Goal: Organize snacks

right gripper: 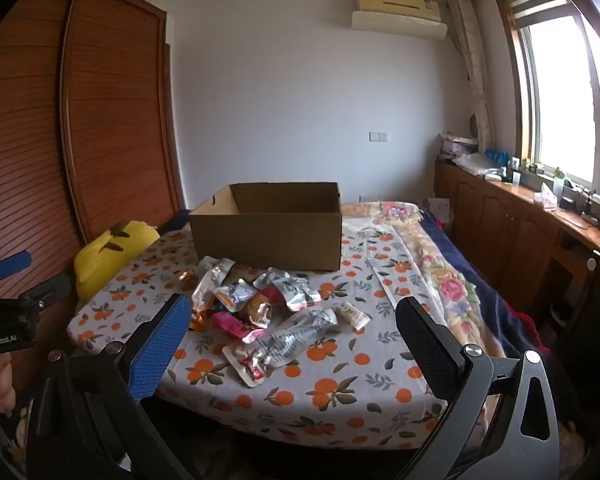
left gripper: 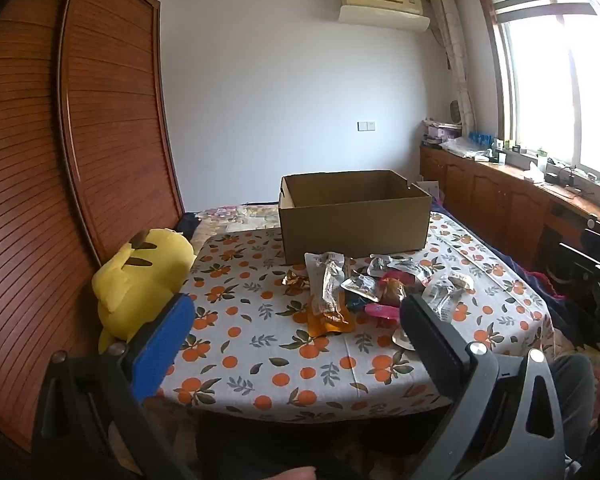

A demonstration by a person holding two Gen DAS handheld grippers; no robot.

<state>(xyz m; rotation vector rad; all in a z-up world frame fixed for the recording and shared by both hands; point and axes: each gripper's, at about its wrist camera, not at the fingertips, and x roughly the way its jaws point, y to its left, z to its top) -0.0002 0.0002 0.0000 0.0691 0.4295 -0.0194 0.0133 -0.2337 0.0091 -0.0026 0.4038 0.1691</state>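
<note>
Item 1. Open brown cardboard box, rectangular, flaps absent or folded in, interior showing nothing from either view. Stands on the table draped in a white cloth printed with oranges and leaves, at 12 o'clock from the snack pile, its near wall just beside the farthest packets.

Item 2. Loose heap of snack packets: silver foil pouches, an orange sachet, a pink wrapper, a long clear-and-silver pouch with a red end, a small cream bar. They overlap; the long pouch lies nearest, at 6 o'clock of the heap, largely clear of the rest.

Item 3. Left gripper, blue and black fingers spread wide, nothing between them, short of the pile. Right gripper, fingers likewise wide and empty, the long pouch framed between them.

Item 4. Yellow plush toy, at 9 o'clock off the table edge; not part of the job.

Handling note, as judgement: nothing is boxed yet. Best to start with the outermost packet, pinch a flat sealed edge rather than the puffy middle, lift clear before travelling so neighbours are not dragged, and release low inside the box. Foil is slippery; close squarely.
</note>
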